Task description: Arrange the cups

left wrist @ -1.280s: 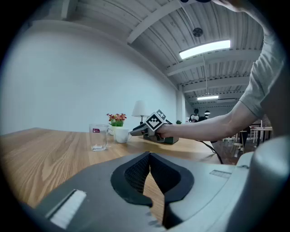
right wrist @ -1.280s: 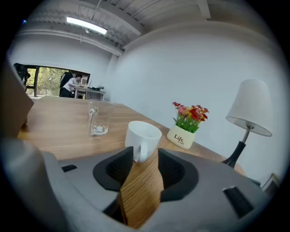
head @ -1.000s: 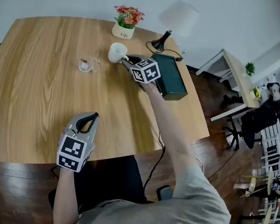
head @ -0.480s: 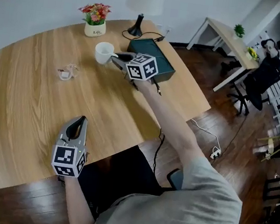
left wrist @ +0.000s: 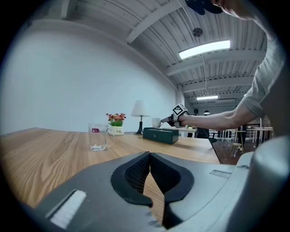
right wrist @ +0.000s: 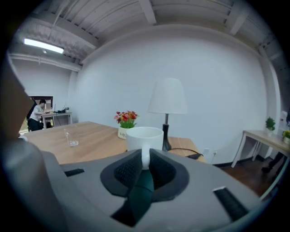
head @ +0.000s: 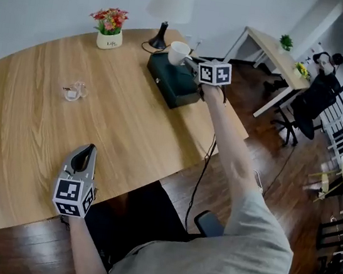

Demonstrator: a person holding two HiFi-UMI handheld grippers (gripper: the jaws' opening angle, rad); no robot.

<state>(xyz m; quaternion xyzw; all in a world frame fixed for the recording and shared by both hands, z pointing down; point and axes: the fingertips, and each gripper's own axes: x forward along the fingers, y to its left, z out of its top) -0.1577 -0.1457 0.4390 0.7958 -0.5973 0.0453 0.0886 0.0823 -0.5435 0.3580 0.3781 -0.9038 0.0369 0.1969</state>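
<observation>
White cup (head: 179,52) stands upright in the air, mouth up and long axis vertical, above the dark green box (head: 174,82) near the counter's (head: 34,120) far right corner. Its handle points back into the right hand-held gripper (head: 191,64), whose jaws pinch it. There are two cups. The second, a clear glass cup (head: 73,91), also sits upright, toward the far left edge. The left hand-held gripper (head: 87,151) rests at the near edge, jaws pressed together on nothing. One lamp (head: 167,9) and one flowerpot (head: 110,33) stand along the far edge.
</observation>
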